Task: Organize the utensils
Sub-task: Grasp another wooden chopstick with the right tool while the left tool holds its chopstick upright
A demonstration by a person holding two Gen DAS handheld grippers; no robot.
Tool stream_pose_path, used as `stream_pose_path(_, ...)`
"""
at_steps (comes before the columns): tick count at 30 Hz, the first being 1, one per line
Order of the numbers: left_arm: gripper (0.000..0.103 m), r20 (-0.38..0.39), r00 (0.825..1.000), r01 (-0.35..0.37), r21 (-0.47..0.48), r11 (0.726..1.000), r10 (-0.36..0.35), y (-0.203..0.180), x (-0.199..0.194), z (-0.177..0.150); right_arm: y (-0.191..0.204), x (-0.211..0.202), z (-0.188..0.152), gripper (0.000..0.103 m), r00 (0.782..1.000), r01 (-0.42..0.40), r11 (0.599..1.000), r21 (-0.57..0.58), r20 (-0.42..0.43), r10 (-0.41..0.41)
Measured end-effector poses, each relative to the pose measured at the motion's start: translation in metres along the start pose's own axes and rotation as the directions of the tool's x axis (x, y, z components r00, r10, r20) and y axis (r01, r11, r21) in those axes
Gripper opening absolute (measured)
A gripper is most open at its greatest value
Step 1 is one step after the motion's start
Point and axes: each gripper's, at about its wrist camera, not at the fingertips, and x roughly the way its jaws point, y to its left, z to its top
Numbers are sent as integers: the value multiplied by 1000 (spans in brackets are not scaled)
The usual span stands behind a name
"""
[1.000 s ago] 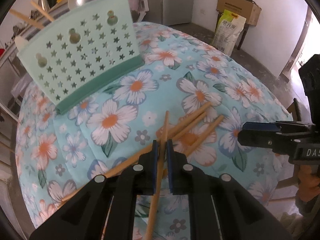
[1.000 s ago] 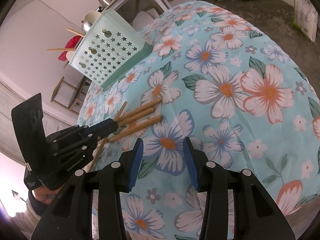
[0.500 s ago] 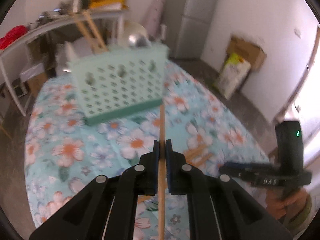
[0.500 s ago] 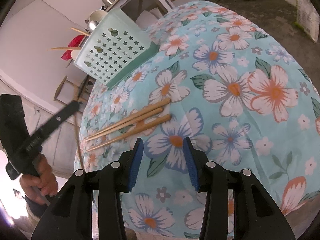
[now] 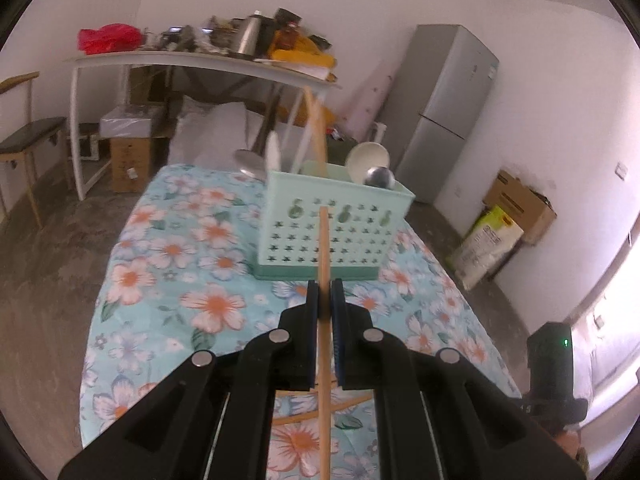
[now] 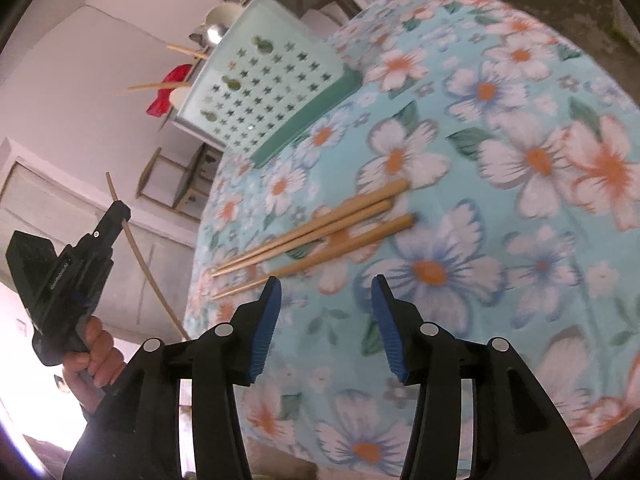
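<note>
My left gripper [image 5: 325,292] is shut on one wooden chopstick [image 5: 324,248], which stands upright in front of the mint-green star-holed basket [image 5: 332,236]. The basket holds spoons, a ladle and chopsticks. In the right wrist view a hand holds the left gripper [image 6: 116,210] off the table's left edge, the chopstick [image 6: 136,256] slanting through it. Three chopsticks [image 6: 320,236] lie on the floral cloth just ahead of my right gripper [image 6: 326,280]. Its jaws are opening and nothing is between them. The basket [image 6: 272,92] stands at the far end.
The table [image 5: 168,280] wears a light blue floral cloth and drops away at its edges. Behind it are a cluttered white shelf table [image 5: 200,58], a grey fridge [image 5: 448,112], cardboard boxes [image 5: 520,204] and a chair [image 5: 28,140].
The left gripper has lifted the chopstick off the table, rolled upright and turned to face the basket. The right gripper has edged toward the lying chopsticks and its jaws have widened.
</note>
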Motion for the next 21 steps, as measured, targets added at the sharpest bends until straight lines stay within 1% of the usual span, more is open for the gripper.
stream_pose_path(4,6,10,1000,-30,-14,999,30,5,-1,-5,-2,9,-1,47,1000,12,1000,21,-11,-12)
stream_pose_path(5,6,12,999,-36,-16,999,37,6,-2,-7,-5,11,1,45,1000,10,999,35,-9,-10)
stream_pose_path(7,6,16,998,-61,-12,998,61,6,-2,-8,-9,11,4,44,1000,15,999,52,0,-15)
stream_pose_path(13,6,36,992,-122,18,992,121,-1,-6,-12,-23,13,17,43,999,-17,990,139,39,12)
stream_pose_path(16,6,50,987,-153,53,987,150,-8,-8,-12,-32,13,21,39,998,-46,977,207,62,34)
stream_pose_path(19,6,57,983,-180,92,979,175,-16,-6,-12,-40,13,22,30,996,-58,964,259,81,38)
stream_pose_path(21,6,55,982,-187,115,976,182,-21,-4,-12,-45,13,21,21,996,-55,958,280,88,31)
